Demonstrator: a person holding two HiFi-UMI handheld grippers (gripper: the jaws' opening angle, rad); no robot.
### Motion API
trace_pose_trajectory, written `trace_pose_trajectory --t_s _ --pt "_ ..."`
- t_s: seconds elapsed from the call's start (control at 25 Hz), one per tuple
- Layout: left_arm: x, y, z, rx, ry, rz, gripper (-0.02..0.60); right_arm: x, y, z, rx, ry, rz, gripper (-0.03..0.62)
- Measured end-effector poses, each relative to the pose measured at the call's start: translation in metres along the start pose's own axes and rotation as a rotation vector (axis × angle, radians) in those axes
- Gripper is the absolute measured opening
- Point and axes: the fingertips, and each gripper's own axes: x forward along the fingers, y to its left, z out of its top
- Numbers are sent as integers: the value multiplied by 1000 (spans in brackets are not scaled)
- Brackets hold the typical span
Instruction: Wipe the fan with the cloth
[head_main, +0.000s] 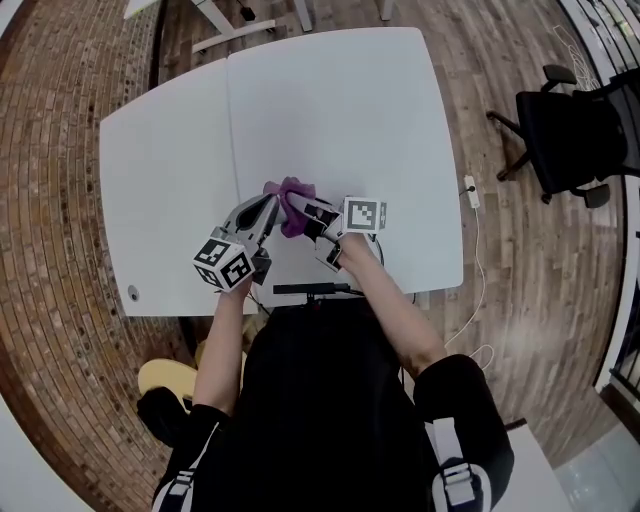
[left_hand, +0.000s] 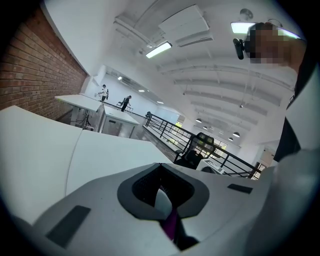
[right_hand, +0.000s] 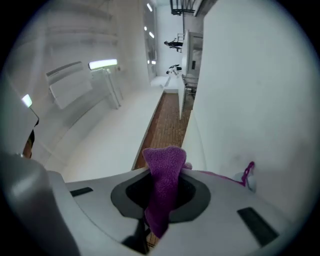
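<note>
Head view: the person is holding both claws close together over the near part of a white table (head_main: 330, 100). The left gripper (head_main: 272, 203) and right gripper (head_main: 308, 212) are pointing at each other, and the purple cloth (head_main: 291, 200) is bunching up right between their tips. A black office chair (head_main: 572, 130) is sitting well off to the right on the brick-pattern floor (head_main: 60, 150).

Left gripper view: the jaws are sitting fully closed. A thin purple strip (left_hand: 170, 226) is getting pinched in the seam, with a pale sliver (left_hand: 162, 202) just above it in the hollow. I can't tell whether that's cloth or part of the fan.

Right gripper view: the jaws are squeezing down narrow on the cloth, which is sticking up out of the hollow like a fuzzy tongue and hanging below the jaws too. A little purple loop (right_hand: 248, 172) is poking over the edge of the right-hand jaw, with something small and pale just beside it, too small to say what. I'm not making out the fan clearly in any view.
</note>
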Motion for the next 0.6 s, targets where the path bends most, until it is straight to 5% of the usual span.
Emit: trace_pose_trajectory --t_s 0.12,0.36,0.48,0.6 --pt "1 2 0 -4 1 2 6 -5 -36 1 -66 -5 -146 57" --pt "-1 4 0 4 -2 4 6 4 -94 -19 -74 30 -303 57" --pt "-2 3 0 4 -4 10 6 -9 -122 -26 -163 123 -477 57" --pt "-1 1 -1 6 -2 11 6 -15 -91 -17 -55 60 -362 57"
